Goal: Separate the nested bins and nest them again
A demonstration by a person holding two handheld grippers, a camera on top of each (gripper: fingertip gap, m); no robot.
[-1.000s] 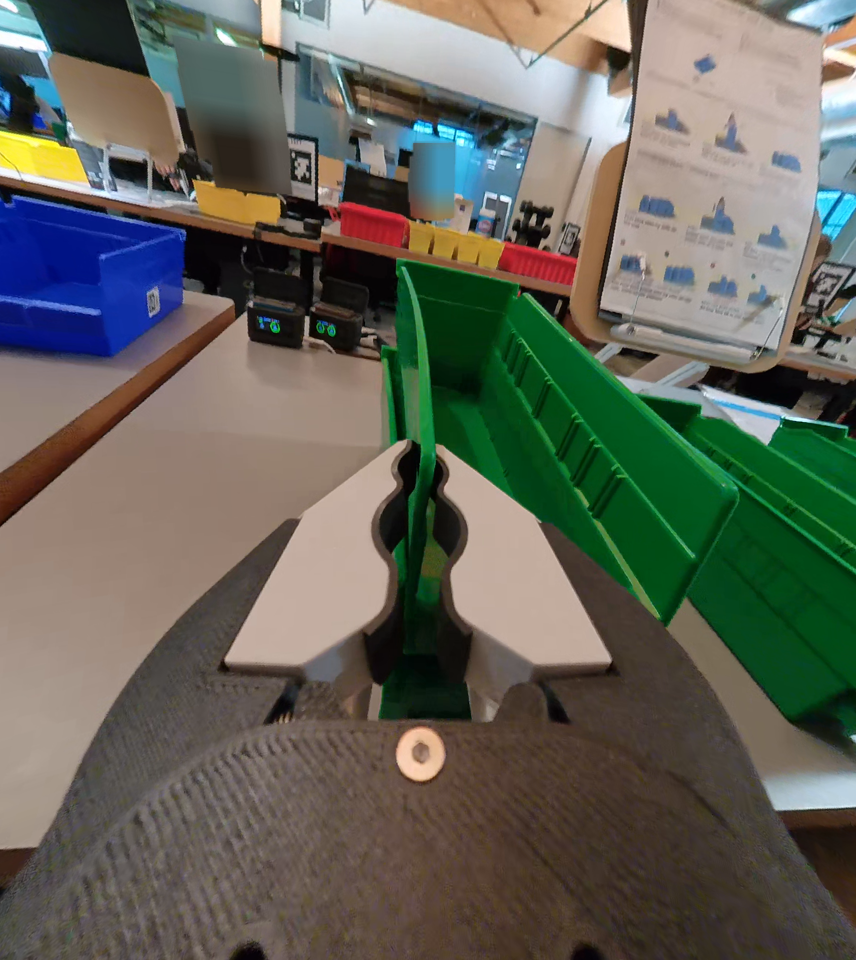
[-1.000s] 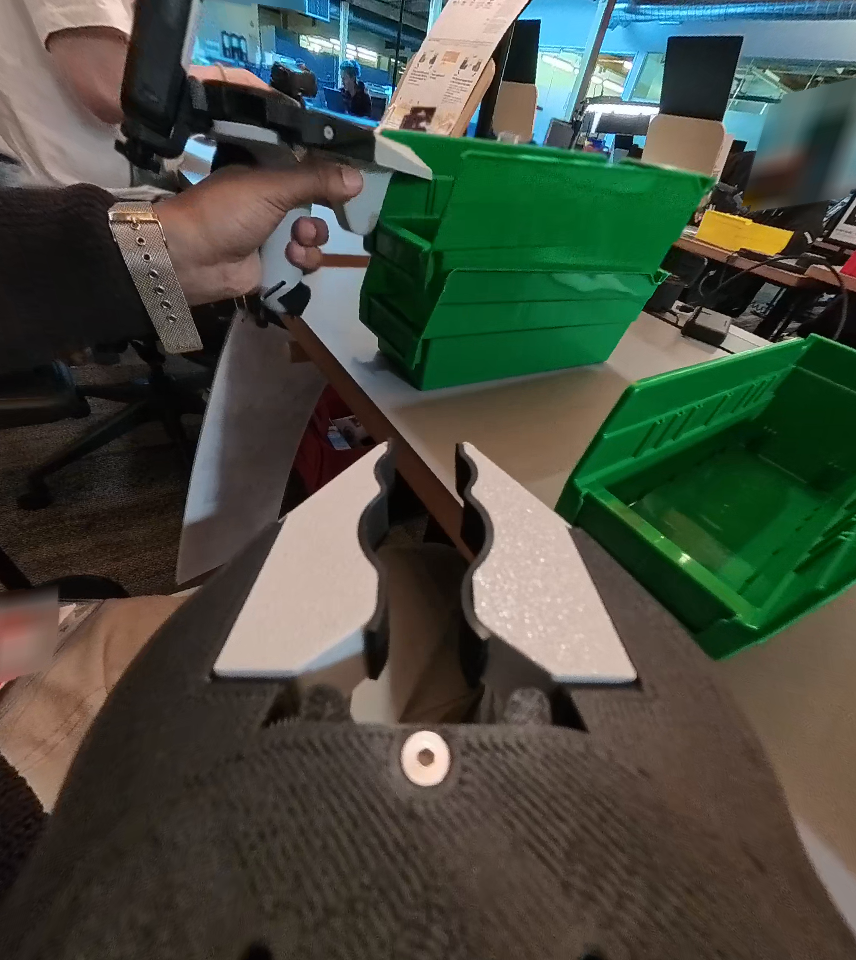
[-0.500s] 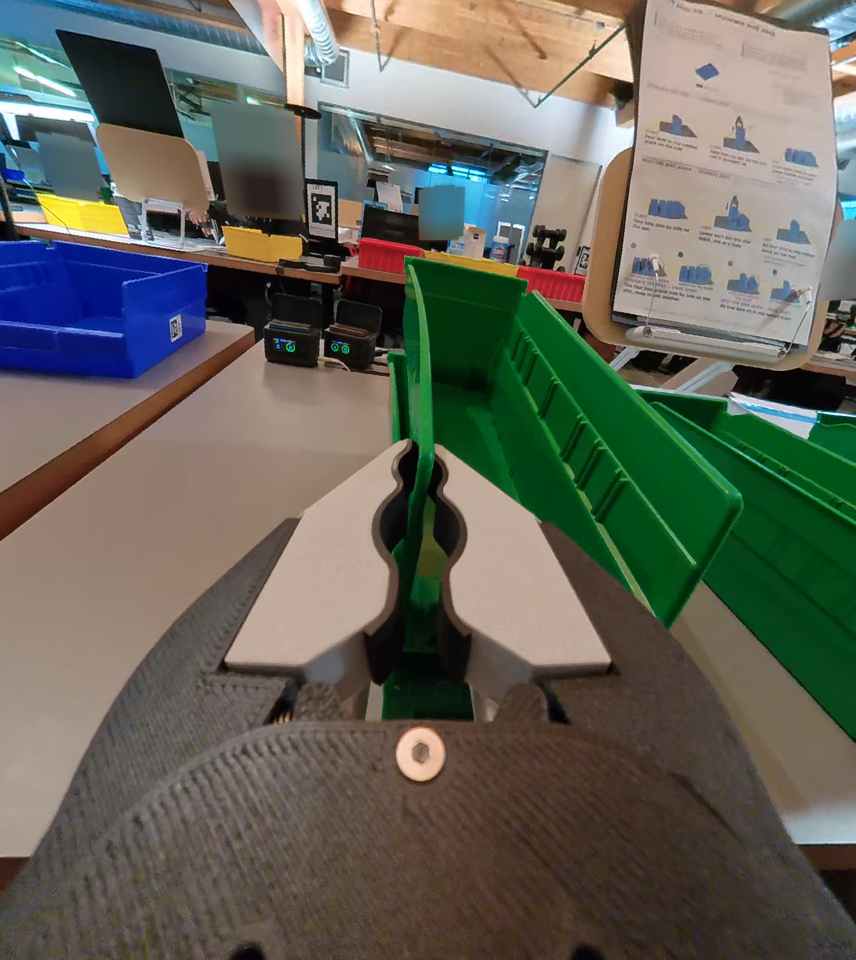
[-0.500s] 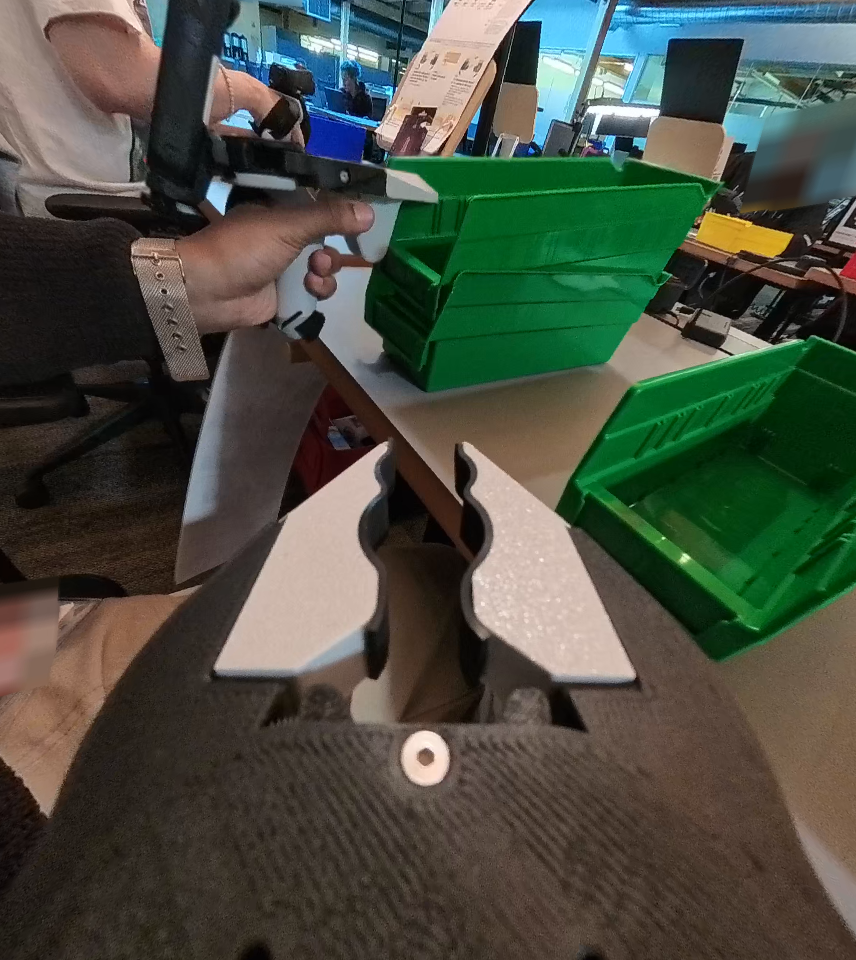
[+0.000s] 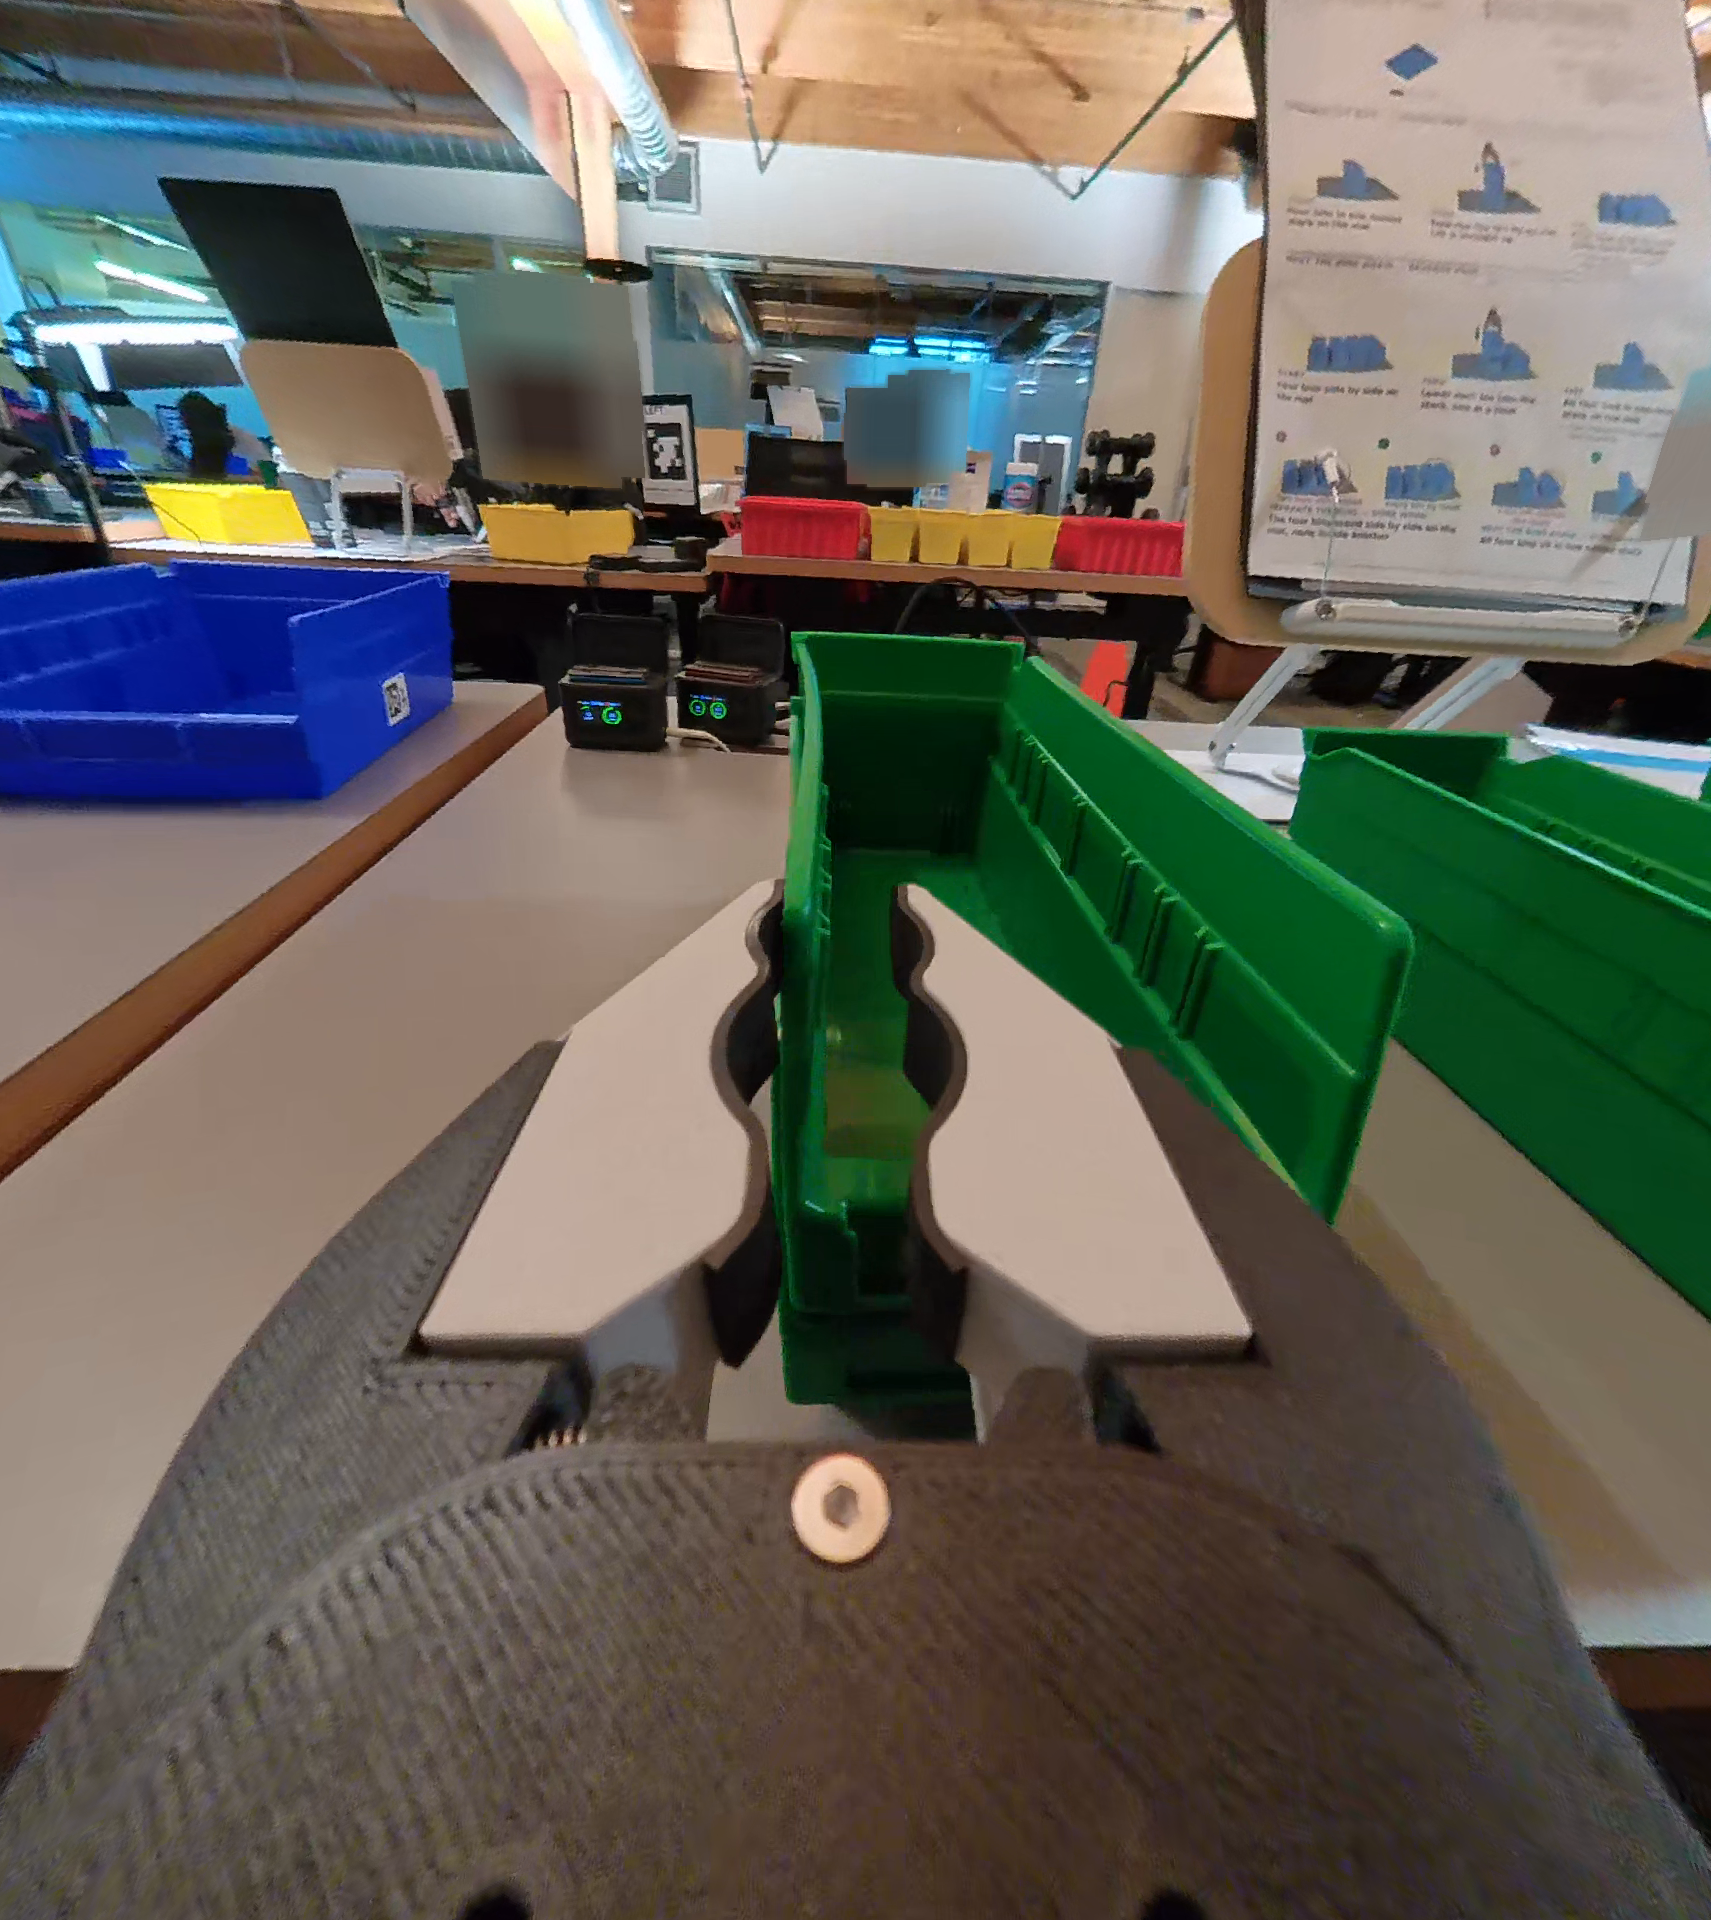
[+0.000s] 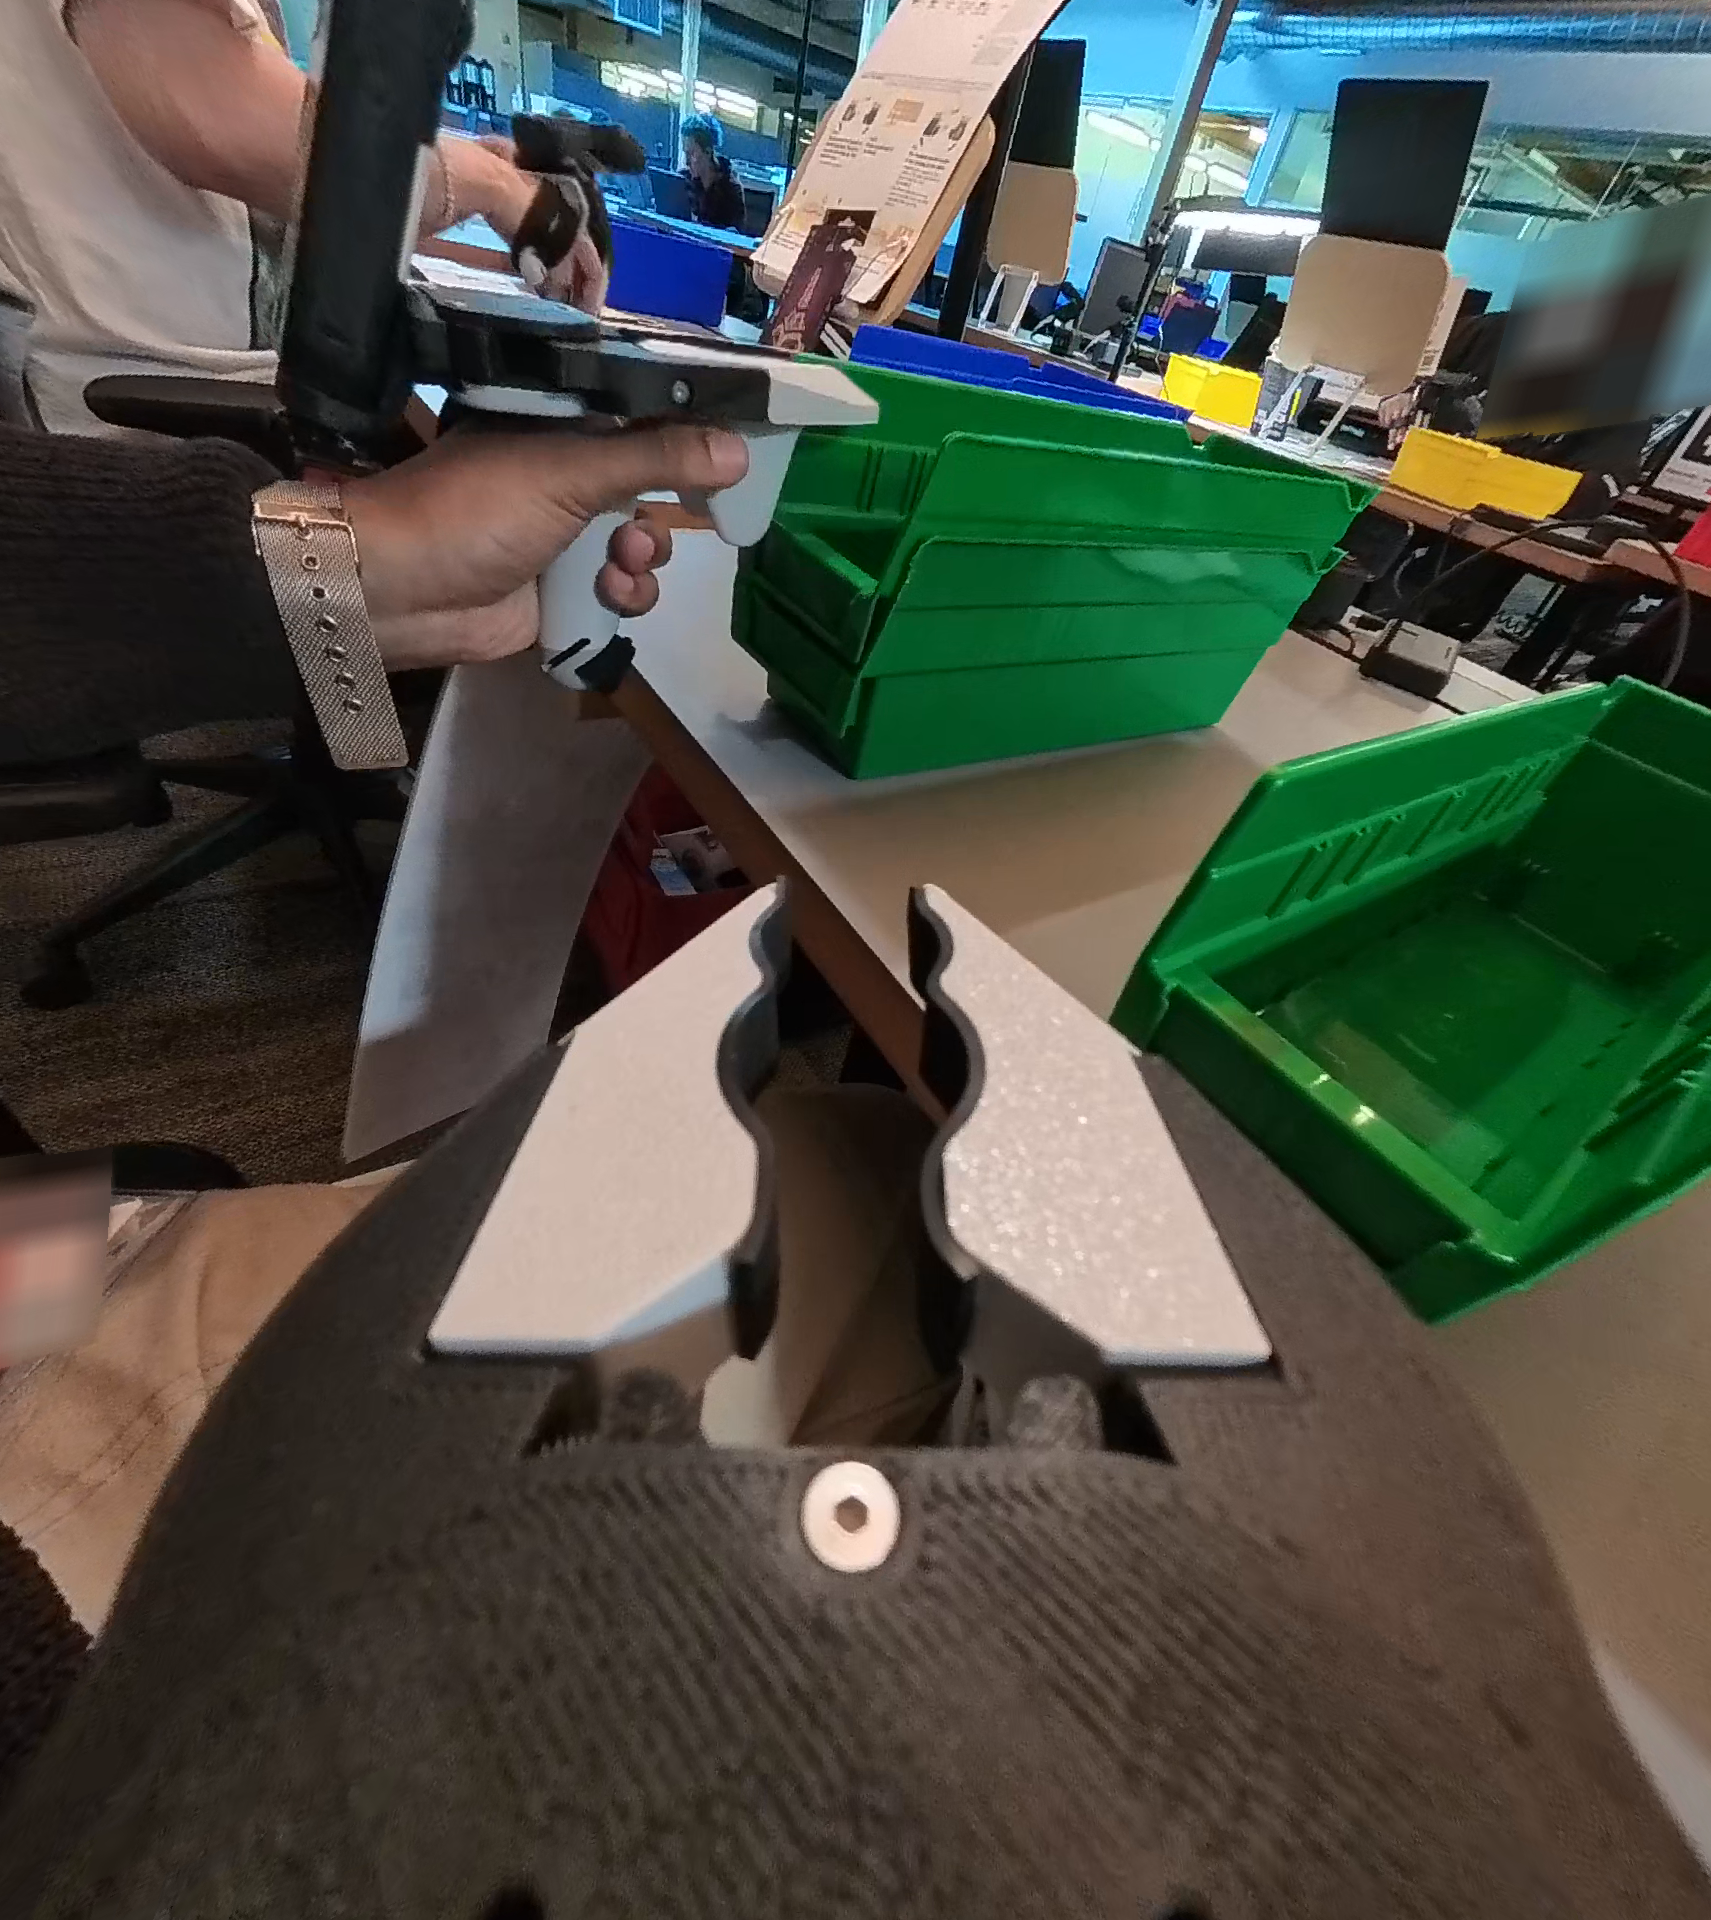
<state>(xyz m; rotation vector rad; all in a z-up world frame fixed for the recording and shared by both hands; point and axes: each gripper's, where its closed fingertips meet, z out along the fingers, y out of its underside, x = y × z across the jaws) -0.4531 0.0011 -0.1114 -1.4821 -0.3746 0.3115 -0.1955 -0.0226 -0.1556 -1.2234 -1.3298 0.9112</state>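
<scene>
The left hand-held gripper (image 5: 840, 914) has its pale, wavy-edged fingers (image 5: 622, 1122) set either side of the thin side wall of the top green bin (image 5: 1121, 914); whether they pinch that wall I cannot tell. The bin is glossy moulded plastic, long and narrow, with ribbed slots along its inner wall. In the right wrist view it sits tilted in a stack of nested green bins (image 6: 1017, 634) at the near edge of the smooth grey worktop (image 6: 986, 831), and the person's hand (image 6: 508, 540) on the pistol grip hides the stack's near corner. The right hand-held gripper (image 6: 846, 914) stands apart and empty, off the worktop's edge, with the floor and a trouser leg behind it. Just right of it a single green bin (image 6: 1516, 987) lies tilted, its far end cut off by the frame. Farther left a blue bin (image 5: 186, 686) rests on a neighbouring worktop; beyond, an instruction sheet (image 5: 1485, 291) on a stand is too blurred to read.
</scene>
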